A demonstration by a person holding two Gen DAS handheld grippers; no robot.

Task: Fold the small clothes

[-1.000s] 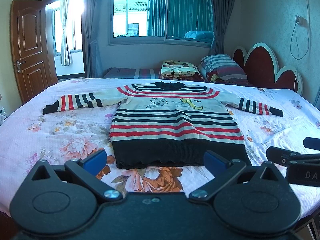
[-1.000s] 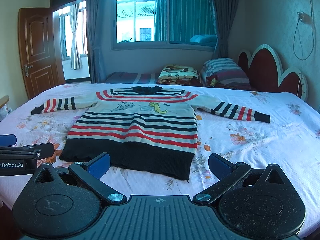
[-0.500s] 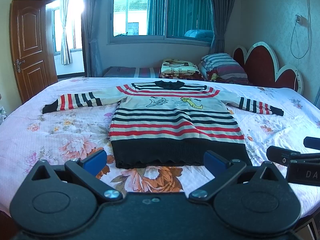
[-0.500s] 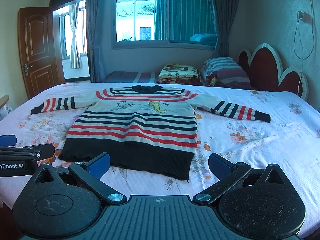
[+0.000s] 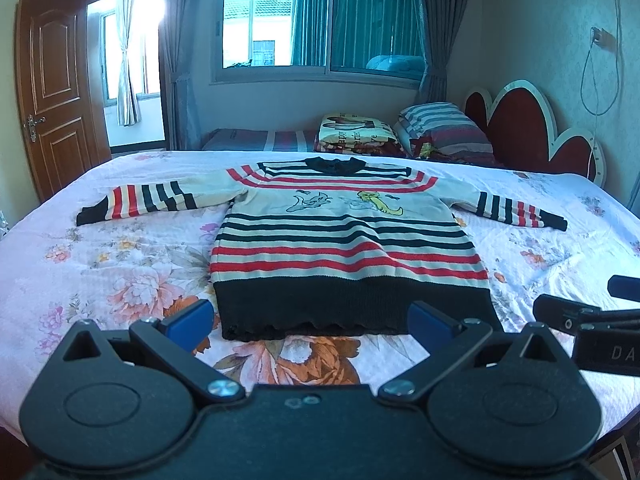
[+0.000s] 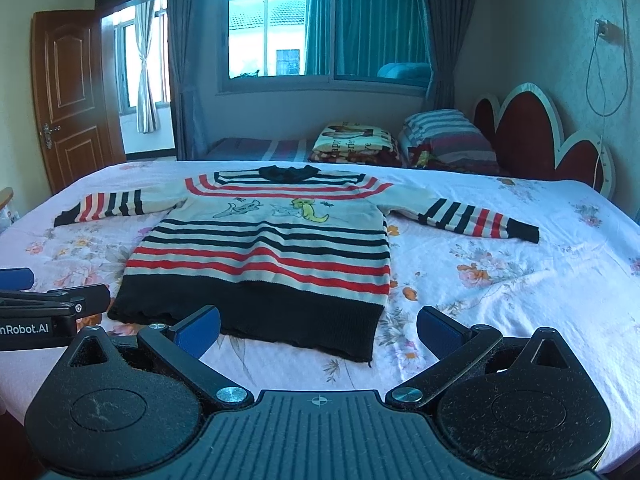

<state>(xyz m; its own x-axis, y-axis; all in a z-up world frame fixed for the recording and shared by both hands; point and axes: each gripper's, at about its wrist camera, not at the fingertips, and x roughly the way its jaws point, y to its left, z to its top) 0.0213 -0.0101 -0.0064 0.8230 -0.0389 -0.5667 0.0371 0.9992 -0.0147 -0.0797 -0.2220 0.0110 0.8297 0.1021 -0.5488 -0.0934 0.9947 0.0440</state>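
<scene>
- Cream knitted sweater [image 5: 344, 240] with red and black stripes, a wide black hem band and a dark collar lies flat and face up on the floral pink bedsheet [image 5: 100, 264], hem at the near edge of the bed, collar toward the far side.
- Both sleeves are spread straight out, 1 to the left and 1 to the right, each ending in a black cuff.
- 2 small cartoon figures, 1 grey-blue and 1 yellow, sit on the cream chest panel.
- Near the hem, the left gripper [image 5: 308, 320] hovers with its 2 blue-padded fingers [image 5: 190, 320] spread wide apart, holding nothing; the black hem shows between them.
- Just to its right, the right gripper [image 6: 318, 326] is likewise spread wide and empty, its blue pads [image 6: 438, 326] framing the right corner of the hem and bare sheet.
- Each gripper shows at the edge of the other's view, side by side at the near edge of the bed.
- At the far right, a red scalloped headboard with white trim [image 5: 532, 132] stands against the wall, with a striped pillow [image 5: 444, 124] and a folded printed blanket [image 5: 352, 132] beside it.
- Beyond the bed, a wide window with teal curtains [image 5: 320, 20] fills the far wall.
- On the far left, a brown panelled wooden door [image 5: 52, 88] stands open.
</scene>
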